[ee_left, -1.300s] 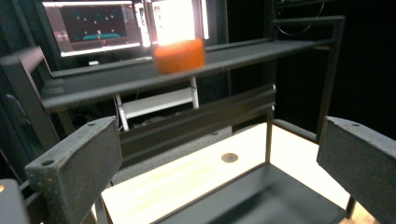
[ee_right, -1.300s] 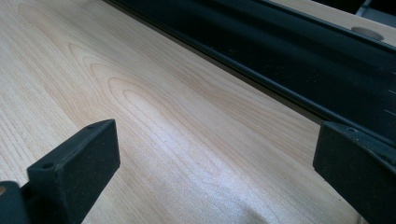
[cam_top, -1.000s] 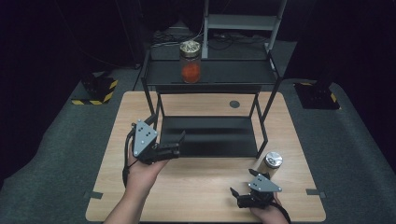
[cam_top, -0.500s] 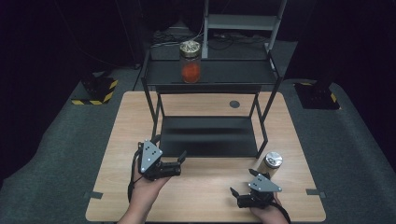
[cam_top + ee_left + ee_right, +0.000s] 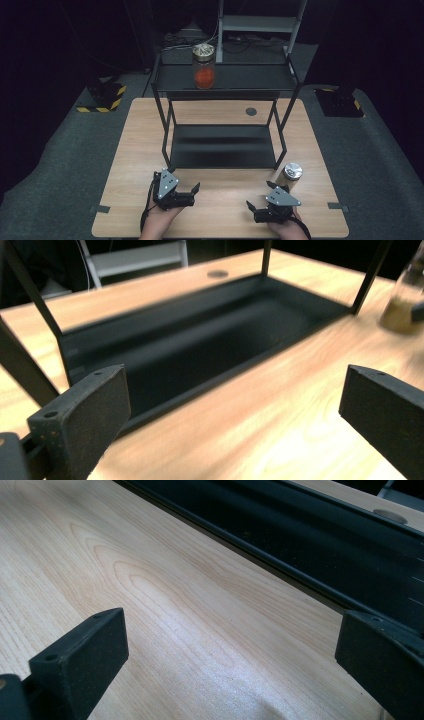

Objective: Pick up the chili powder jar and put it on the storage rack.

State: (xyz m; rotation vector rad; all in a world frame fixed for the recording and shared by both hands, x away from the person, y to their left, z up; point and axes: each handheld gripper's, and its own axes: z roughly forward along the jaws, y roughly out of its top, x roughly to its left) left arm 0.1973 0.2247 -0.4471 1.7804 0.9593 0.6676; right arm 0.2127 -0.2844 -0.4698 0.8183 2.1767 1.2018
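A glass jar with red contents stands on the top tier of a black metal rack. A second jar with a silver lid stands on the wooden table by the rack's front right leg; its brownish glass shows blurred in the left gripper view. My left gripper rests low near the front edge, open and holding nothing, aimed right at the rack's lower tray. My right gripper is open and holds nothing, just in front of the silver-lidded jar, pointing left.
The rack's thin legs stand at the tray corners. A round dark grommet sits in the table behind the rack. Bare wood lies between the two grippers. Grey floor surrounds the table.
My left gripper has drawn back from the rack's front left corner toward the table's front edge and dropped lower. The right gripper and both jars have stayed put.
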